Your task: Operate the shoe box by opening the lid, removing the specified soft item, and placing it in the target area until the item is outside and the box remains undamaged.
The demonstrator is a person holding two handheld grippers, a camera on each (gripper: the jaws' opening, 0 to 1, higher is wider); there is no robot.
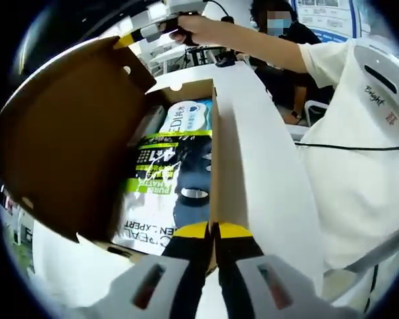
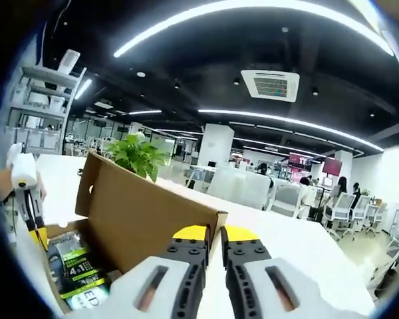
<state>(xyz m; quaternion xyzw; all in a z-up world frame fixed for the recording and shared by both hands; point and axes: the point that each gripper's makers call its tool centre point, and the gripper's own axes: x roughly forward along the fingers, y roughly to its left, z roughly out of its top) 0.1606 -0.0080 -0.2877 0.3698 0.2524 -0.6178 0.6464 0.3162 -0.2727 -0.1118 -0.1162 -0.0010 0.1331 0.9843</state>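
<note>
Left gripper view: the shoe box (image 1: 86,146) is open with its brown lid (image 1: 66,133) up, and the left gripper (image 1: 213,232) is pinched shut on the box's white side wall (image 1: 253,166). The soft pack (image 1: 166,179) lies flat inside, just ahead of the tips, its long side running away from them, green, white and dark blue, with "EXPERT" and "PURE" readable. In the right gripper view, the right gripper (image 2: 213,234) has its jaws nearly together at the lid's edge; I cannot tell if it grips.

Raised lid (image 1: 66,133) leaves the shoe box (image 1: 216,159) open above.
</note>
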